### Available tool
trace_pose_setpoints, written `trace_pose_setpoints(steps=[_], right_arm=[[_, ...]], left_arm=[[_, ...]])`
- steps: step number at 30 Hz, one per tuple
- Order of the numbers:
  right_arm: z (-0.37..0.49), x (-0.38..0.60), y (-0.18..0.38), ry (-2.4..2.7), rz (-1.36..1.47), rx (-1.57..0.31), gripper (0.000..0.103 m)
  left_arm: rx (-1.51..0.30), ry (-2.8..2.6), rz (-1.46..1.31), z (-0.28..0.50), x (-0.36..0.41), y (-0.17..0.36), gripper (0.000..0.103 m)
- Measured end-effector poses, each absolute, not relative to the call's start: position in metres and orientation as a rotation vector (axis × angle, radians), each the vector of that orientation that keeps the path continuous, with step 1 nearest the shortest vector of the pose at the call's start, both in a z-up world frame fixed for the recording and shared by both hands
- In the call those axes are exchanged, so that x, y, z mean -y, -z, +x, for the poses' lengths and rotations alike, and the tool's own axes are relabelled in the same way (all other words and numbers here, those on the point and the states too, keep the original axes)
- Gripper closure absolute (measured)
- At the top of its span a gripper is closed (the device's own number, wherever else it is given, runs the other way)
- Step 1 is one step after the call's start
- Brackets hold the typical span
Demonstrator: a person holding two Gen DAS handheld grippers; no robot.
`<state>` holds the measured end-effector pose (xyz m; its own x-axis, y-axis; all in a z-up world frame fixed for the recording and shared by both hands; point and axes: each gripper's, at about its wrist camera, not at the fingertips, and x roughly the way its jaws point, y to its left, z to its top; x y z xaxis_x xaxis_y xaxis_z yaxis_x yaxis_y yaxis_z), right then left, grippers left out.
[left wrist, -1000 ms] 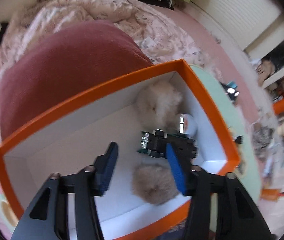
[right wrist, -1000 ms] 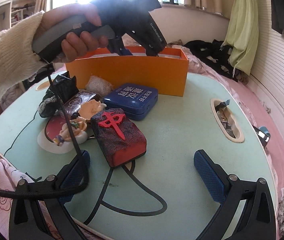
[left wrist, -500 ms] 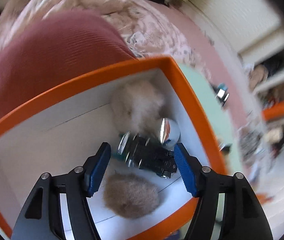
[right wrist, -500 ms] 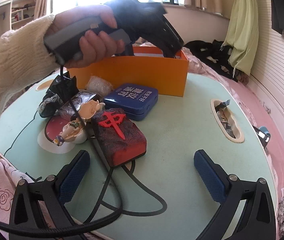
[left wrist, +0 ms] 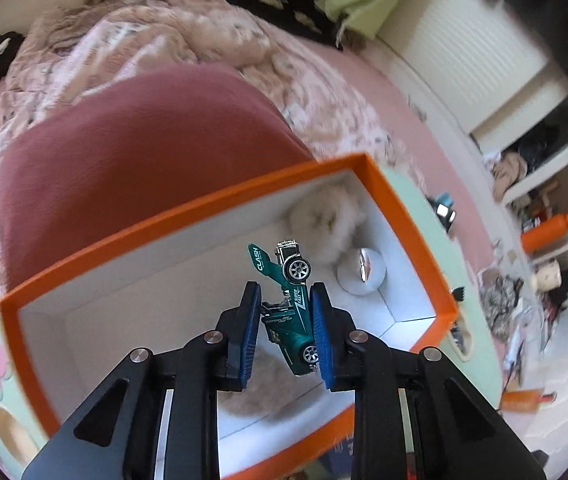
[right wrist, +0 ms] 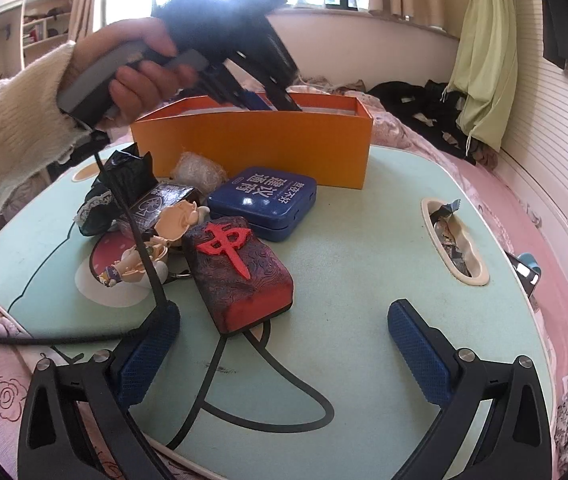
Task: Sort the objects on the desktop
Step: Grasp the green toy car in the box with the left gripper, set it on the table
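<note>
Up comes the small teal die-cast toy car (left wrist: 293, 312): a moment back it lay flat on the white floor of the orange cardboard box (left wrist: 188, 216) with the left tongs (left wrist: 286, 340) spread either side of it, and now those jaws have just been closing and are clamped on its body, nose-down, rear wheels and spoiler sticking out above the pads. It hangs inside the box near the right-hand wall, above a beige fluffy pom-pom (left wrist: 260, 392); a second pale pom-pom (left wrist: 324, 220) and a small white round case (left wrist: 362, 274) sit toward the far right corner.

To do this cleanly, I'd lift straight up until the car clears the orange rim, keeping the squeeze steady, since the grip is on a slim painted body and could slip.

The left tongs point steeply down into the box, the hand in a cream knitted sleeve (right wrist: 8, 136) above its near wall. The right tongs (right wrist: 284, 354) hover spread wide and empty over the mint-green table (right wrist: 364, 264), near its front edge.
</note>
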<state>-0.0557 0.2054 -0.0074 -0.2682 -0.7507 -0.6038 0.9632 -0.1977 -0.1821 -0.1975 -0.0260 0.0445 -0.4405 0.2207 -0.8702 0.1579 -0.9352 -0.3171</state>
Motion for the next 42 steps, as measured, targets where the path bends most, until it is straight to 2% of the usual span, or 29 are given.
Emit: trace_pose_setpoints(steps=[3, 8, 16, 20, 21, 23, 25, 27, 30, 32, 39, 42], right_arm=[[-0.057, -0.206, 0.008, 1.755, 0.46, -0.636, 0.0], [-0.057, -0.206, 0.008, 1.756, 0.46, -0.635, 0.0], [-0.057, -0.206, 0.008, 1.755, 0.46, -0.635, 0.0], [-0.057, -0.206, 0.008, 1.755, 0.459, -0.635, 0.0], [-0.056, -0.205, 0.008, 1.756, 0.459, -0.635, 0.0], [-0.056, -0.206, 0.008, 1.756, 0.459, -0.635, 0.0], [-0.057, -0.206, 0.008, 1.756, 0.46, -0.635, 0.0], [-0.056, -0.206, 0.008, 1.756, 0.46, -0.635, 0.0], [-0.056, -0.205, 0.008, 1.756, 0.46, -0.635, 0.0], [-0.057, -0.206, 0.008, 1.756, 0.459, -0.635, 0.0], [-0.057, -0.206, 0.008, 1.755, 0.459, -0.635, 0.0], [-0.058, -0.205, 0.008, 1.756, 0.458, -0.636, 0.0]], left_arm=[[0.573, -2.612, -1.535, -0.175, 0.031, -0.07, 0.077], [0.494, -2.677, -1.425, -0.12, 0.021, -0.107, 0.077], [0.397, -2.585, -1.522, -0.078, -0.026, -0.064, 0.077], [0.328, -2.72, -1.431, -0.075, -0.035, -0.06, 0.076], [0.334, -2.729, -1.398, -0.073, -0.037, -0.064, 0.075], [0.36, -2.732, -1.343, -0.066, -0.037, -0.071, 0.066], [0.352, -2.773, -1.267, -0.051, -0.036, -0.085, 0.048], [0.271, -2.839, -1.284, -0.035, -0.041, -0.09, 0.032], [0.118, -2.917, -1.429, -0.009, -0.049, -0.081, 0.031], [0.081, -2.912, -1.507, 0.007, -0.052, -0.069, 0.031], [0.251, -2.874, -1.644, 0.034, -0.057, -0.006, 0.031], [0.25, -2.931, -1.589, 0.035, -0.065, 0.003, 0.024]])
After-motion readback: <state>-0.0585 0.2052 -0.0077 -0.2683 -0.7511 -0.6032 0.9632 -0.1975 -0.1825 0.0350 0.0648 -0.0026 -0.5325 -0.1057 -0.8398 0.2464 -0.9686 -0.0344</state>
